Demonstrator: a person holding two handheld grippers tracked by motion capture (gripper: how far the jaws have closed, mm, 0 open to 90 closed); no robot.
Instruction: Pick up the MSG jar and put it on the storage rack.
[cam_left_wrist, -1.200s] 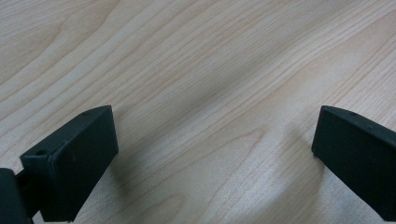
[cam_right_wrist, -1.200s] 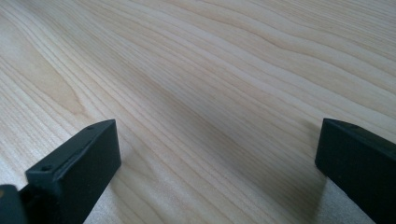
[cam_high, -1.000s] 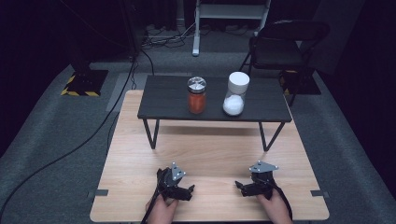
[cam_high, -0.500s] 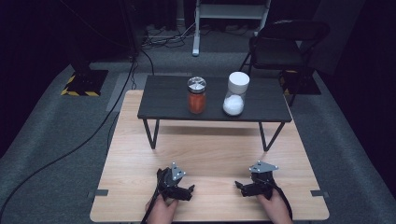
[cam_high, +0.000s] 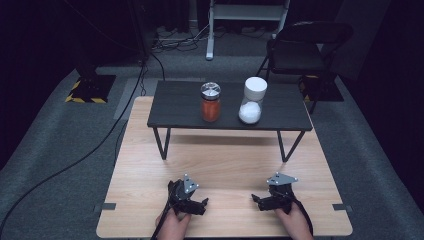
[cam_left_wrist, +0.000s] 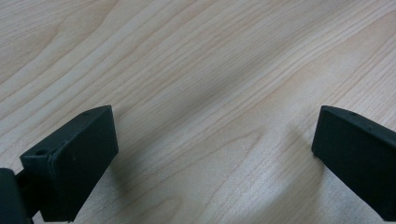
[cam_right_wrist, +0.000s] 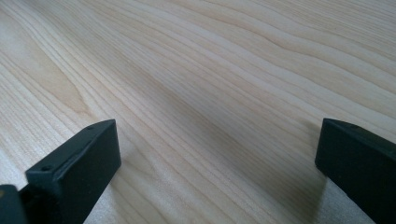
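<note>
Two jars (cam_high: 210, 102), two grippers (cam_high: 202, 205), one chair (cam_high: 302, 47)

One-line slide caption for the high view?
Both open grippers, left gripper and right gripper, rest on the wooden table; two jars stand on the black shelf.

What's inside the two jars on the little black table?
The silver-lidded jar holds something orange-red, nearly full. The white-lidded jar has white stuff at its bottom only. What either stuff is cannot be told.

On the tabletop (cam_high: 225, 160): a low shelf (cam_high: 175, 107) across the far half. On the shelf, near its middle, a jar (cam_high: 210, 102); just right of the jar, apart from it, a second jar (cam_high: 251, 101). Well before the shelf, at the near edge: left gripper (cam_high: 202, 205) leftward, right gripper (cam_high: 256, 200) rightward, apart.
</note>
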